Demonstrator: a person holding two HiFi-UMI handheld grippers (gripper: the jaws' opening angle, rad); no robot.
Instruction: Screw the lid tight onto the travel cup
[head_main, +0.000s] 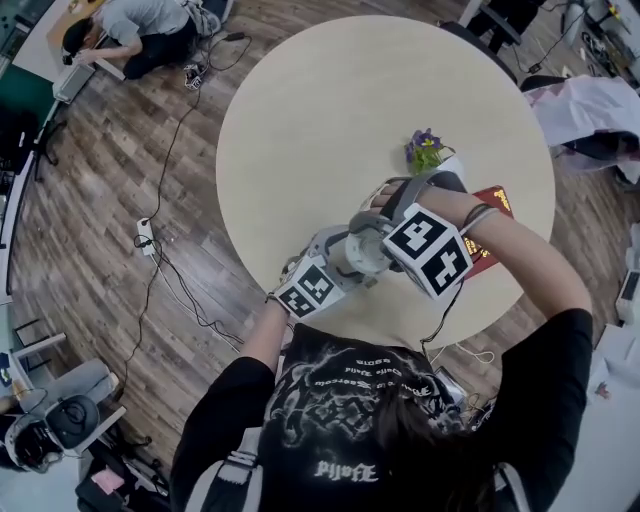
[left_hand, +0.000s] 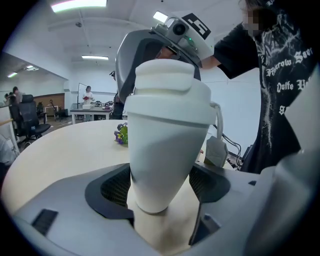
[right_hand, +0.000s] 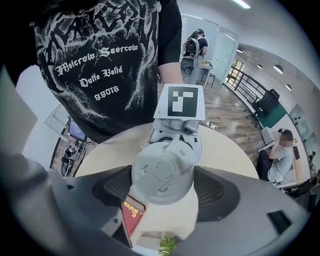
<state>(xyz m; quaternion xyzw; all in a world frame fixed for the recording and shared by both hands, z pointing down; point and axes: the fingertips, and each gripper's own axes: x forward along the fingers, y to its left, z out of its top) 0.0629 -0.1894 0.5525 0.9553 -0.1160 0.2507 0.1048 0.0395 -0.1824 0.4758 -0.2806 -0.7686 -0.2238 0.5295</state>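
A white travel cup (left_hand: 165, 150) stands upright on the round table (head_main: 330, 120) near its front edge, with a white lid (left_hand: 167, 85) on top. My left gripper (left_hand: 160, 186) is shut on the cup's tapered lower body, with a pad pressing on each side. Directly above the cup, my right gripper (right_hand: 162, 187) points down over the lid (right_hand: 162, 172), and its pads touch the lid's rim on both sides. In the head view the cup (head_main: 368, 252) is mostly hidden between the left gripper (head_main: 325, 275) and the right gripper (head_main: 400, 228).
A small pot of purple flowers (head_main: 427, 150) and a red booklet (head_main: 497, 200) lie just beyond the cup on the table. A power strip with cables (head_main: 145, 235) lies on the wooden floor at the left. A person (head_main: 130, 30) crouches at the far left.
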